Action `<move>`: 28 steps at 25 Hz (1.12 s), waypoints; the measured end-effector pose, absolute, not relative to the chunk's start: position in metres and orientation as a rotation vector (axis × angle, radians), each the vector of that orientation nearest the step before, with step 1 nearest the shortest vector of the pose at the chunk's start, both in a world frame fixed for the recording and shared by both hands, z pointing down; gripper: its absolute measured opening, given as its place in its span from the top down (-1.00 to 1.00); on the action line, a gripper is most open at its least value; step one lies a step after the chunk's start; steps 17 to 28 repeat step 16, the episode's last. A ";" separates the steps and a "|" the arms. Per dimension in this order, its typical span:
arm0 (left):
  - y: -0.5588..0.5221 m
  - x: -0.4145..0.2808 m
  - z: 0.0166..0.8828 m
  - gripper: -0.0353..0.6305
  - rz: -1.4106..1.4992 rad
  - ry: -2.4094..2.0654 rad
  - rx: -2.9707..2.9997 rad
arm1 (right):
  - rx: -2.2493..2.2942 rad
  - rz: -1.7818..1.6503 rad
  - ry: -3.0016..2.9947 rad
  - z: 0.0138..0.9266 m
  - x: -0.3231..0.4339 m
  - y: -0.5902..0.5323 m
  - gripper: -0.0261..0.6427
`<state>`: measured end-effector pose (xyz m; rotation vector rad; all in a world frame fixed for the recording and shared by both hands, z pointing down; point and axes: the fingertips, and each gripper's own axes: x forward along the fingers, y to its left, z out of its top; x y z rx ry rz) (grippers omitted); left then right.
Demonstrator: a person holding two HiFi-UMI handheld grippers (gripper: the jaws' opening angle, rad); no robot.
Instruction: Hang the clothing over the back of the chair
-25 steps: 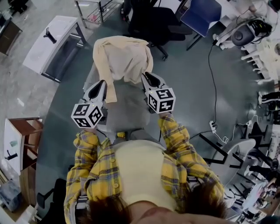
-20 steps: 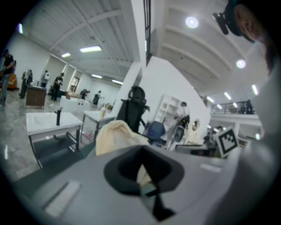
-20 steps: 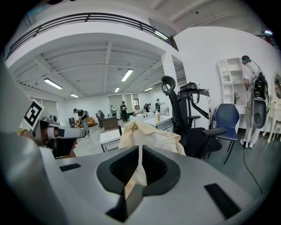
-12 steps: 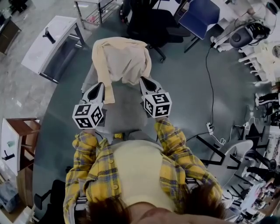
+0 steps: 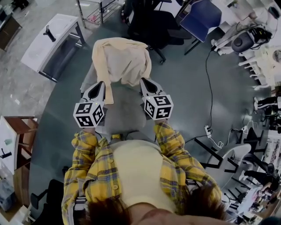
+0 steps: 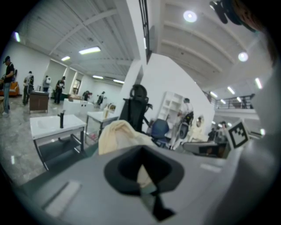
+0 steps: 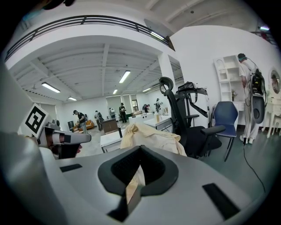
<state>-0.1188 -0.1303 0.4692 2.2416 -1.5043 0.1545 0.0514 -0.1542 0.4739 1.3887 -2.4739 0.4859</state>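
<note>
Seen from overhead: cream clothing [image 5: 123,59] already draped over the back of a grey chair [image 5: 125,112], bunched at the top edge and hanging down the front toward the seat. Straight ahead of the person, directly beyond both tools, with the long axis of the hang running from the chair's top edge down toward the person. Left gripper [image 5: 101,83] at the loose sleeve trailing down the garment's left side; right gripper [image 5: 144,80] at the lower right corner of the hem; both about equally near, neither favoured. Fingers [image 5: 97,93] of the left fully closed, with a sliver of cream cloth pinched where they meet, as read from the left gripper view. Same on the right: shut tight on a narrow fold of the same fabric. Judged close to finished, with perhaps only a straightening tug toward the seat or a letting go left. No brand, label or readable writing anywhere; only black-and-white square markers on the gripper cubes. Beyond the chair, a black office chair [image 5: 151,22] and a blue chair [image 5: 204,13]; off to the left, a white surface [image 5: 50,41].
</note>
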 end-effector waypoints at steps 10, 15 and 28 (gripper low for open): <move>-0.132 -0.120 0.468 0.88 0.158 -1.541 2.204 | 1.372 0.467 -2.476 0.469 0.053 -0.153 0.88; -0.136 -0.118 0.474 0.88 0.172 -1.543 2.168 | 1.366 0.465 -2.481 0.467 0.052 -0.157 0.88; -0.137 -0.118 0.475 0.88 0.181 -1.540 2.161 | 1.364 0.462 -2.481 0.467 0.052 -0.157 0.88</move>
